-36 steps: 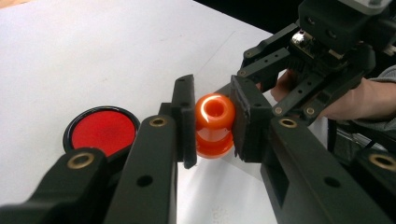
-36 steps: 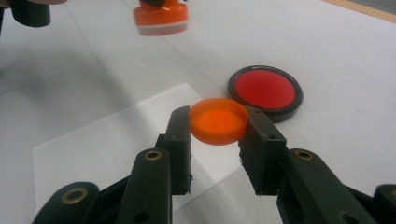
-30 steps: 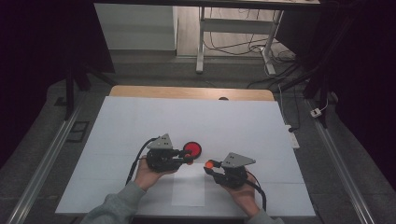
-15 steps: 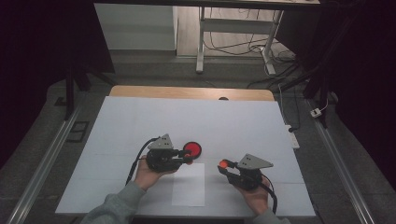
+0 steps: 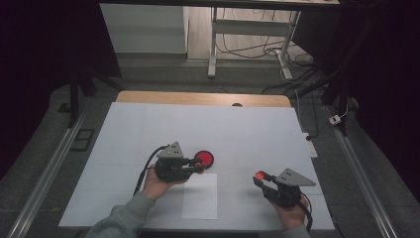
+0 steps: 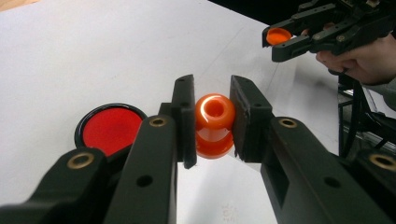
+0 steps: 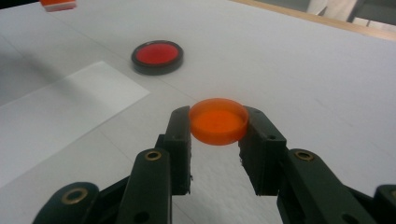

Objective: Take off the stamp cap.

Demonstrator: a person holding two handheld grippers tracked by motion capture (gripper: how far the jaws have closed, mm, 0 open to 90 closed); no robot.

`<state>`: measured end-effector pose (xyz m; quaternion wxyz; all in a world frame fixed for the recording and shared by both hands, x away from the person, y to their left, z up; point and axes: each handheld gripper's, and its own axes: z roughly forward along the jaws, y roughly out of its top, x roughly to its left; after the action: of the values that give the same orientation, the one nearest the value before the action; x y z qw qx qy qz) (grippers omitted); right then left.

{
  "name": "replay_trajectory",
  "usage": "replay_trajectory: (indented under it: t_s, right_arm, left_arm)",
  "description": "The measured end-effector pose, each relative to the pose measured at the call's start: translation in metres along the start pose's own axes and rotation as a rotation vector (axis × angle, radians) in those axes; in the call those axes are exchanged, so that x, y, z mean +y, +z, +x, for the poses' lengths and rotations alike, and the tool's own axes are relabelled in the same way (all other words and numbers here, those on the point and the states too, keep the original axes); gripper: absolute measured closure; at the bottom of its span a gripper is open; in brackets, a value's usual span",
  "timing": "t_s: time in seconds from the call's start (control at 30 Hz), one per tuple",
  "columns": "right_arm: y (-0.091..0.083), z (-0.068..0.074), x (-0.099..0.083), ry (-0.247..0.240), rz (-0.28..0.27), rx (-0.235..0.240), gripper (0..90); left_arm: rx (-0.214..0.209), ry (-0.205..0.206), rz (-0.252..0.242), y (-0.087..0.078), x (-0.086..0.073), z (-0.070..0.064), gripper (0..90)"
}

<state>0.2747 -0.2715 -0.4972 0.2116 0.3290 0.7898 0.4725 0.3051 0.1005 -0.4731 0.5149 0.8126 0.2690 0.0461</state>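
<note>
We grip a small orange bottle point(image 6: 214, 125) in our left tool point(image 6: 212, 119) and its orange cap point(image 7: 218, 120) in our right tool point(image 7: 217, 126), well apart above the worktop point(image 5: 247, 129).

Lower half of orange bottle point(image 6: 214, 126) hidden between left gripper point(image 6: 212, 122) jaws; orange-and-white thing point(image 7: 57, 4) cut off by top edge.

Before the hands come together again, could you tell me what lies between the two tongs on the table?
In the high view, just a white paper sheet and bare white tabletop lie between the left tongs and right tongs.
</note>
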Motion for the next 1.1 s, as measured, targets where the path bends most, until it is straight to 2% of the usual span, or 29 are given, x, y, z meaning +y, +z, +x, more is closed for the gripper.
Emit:
replay_trajectory:
  t_s: [0.13,0.3,0.5,0.67,1.1]
  right_arm:
    - [-0.006,-0.009,-0.004,0.015,0.000,-0.017,64.8]
    - [-0.004,-0.015,-0.006,0.023,0.011,-0.029,64.8]
    - [-0.002,-0.015,-0.006,0.014,0.018,-0.027,64.8]
    - [-0.004,-0.019,-0.007,0.029,0.014,-0.029,64.7]
    - [-0.005,-0.018,-0.007,0.032,0.008,-0.024,64.7]
  left_arm:
    - [0.003,-0.001,0.001,0.000,0.000,0.001,72.5]
    - [0.007,0.001,0.004,0.001,-0.001,0.002,72.5]
    - [0.008,-0.003,0.003,0.001,-0.001,0.006,72.5]
    - [0.015,-0.007,-0.005,0.000,-0.001,0.010,72.5]
    - [0.034,-0.011,-0.040,-0.003,0.009,0.016,72.5]
